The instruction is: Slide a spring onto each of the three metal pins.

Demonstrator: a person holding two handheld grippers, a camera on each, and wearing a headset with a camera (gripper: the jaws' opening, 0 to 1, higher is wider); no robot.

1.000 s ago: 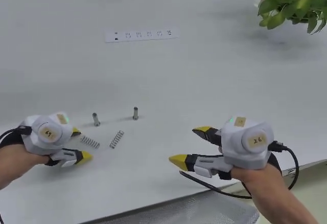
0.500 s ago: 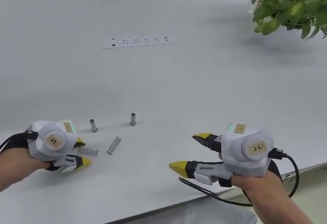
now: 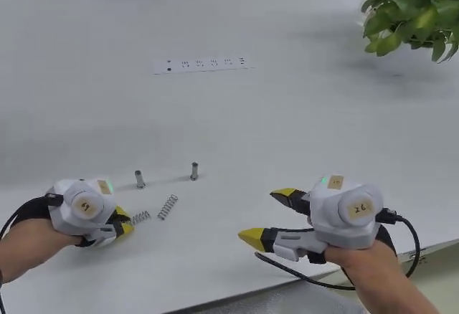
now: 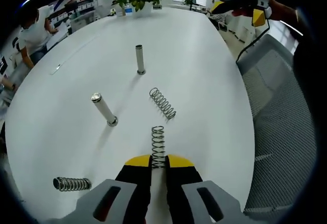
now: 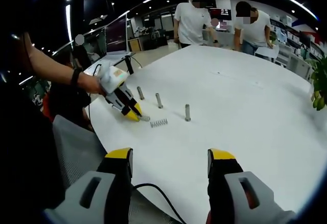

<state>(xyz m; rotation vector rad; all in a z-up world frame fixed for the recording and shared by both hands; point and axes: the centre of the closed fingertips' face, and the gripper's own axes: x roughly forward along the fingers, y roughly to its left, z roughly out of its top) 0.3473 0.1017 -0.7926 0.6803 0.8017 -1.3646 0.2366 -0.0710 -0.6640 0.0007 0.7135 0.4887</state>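
**benchnewb:** Which step is this? Has anything gone on a pin yet?

**coilguy:** Looks like the pick-up of a spring to me. The left gripper (image 4: 159,161) has its jaws pinched nearly together on one end of a spring (image 4: 158,142). The rest of that spring sticks straight out ahead of the tips, low over the table (image 3: 287,127), just on the person's side of the near pin (image 4: 103,108).

**benchnewb:** And the other bits?

**coilguy:** A second spring (image 4: 162,103) lies loose, close to the near pin, between it and the right gripper (image 5: 170,155). The other pin (image 4: 139,59) stands upright a little further out on that same side, bare. There's also a coil (image 4: 72,183) on the opposite side of the near pin. I can't tell if it's lying loose or already sitting on a pin. The right gripper is well away from the near pin, jaws wide apart and holding nothing.

**benchnewb:** Next move?

**coilguy:** My guess is lift, tip the spring upright, line its free end over the near pin's head and drop it down. The grip is only on the end, so it might wobble.
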